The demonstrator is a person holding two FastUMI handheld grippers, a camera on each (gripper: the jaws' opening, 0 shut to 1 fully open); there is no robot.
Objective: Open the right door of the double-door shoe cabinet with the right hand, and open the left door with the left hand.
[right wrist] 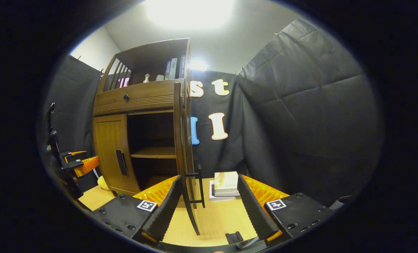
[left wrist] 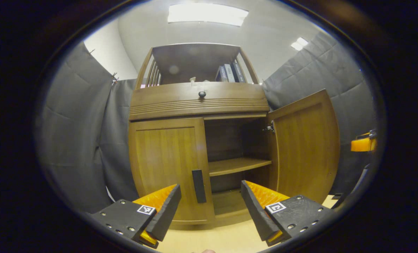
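The wooden shoe cabinet point(left wrist: 198, 102) stands straight ahead in the left gripper view. Its left door point(left wrist: 167, 158) is closed, with a black vertical handle point(left wrist: 198, 186) at its inner edge. The right door point(left wrist: 304, 144) is swung wide open, baring a shelf point(left wrist: 239, 165). My left gripper point(left wrist: 210, 183) is open, short of the handle, which sits between the fingers and nearer the left one. In the right gripper view the open right door point(right wrist: 181, 140) is edge-on; its handle point(right wrist: 196, 188) lies between the open fingers of my right gripper point(right wrist: 209, 176), untouched. The left gripper point(right wrist: 77, 163) shows at far left.
A drawer with a round knob point(left wrist: 202, 94) sits above the doors, with books point(left wrist: 230, 73) on the top shelf. A stack of books point(right wrist: 224, 184) lies on the light wooden floor point(right wrist: 216, 218) beyond the open door. Black cloth walls close in on both sides.
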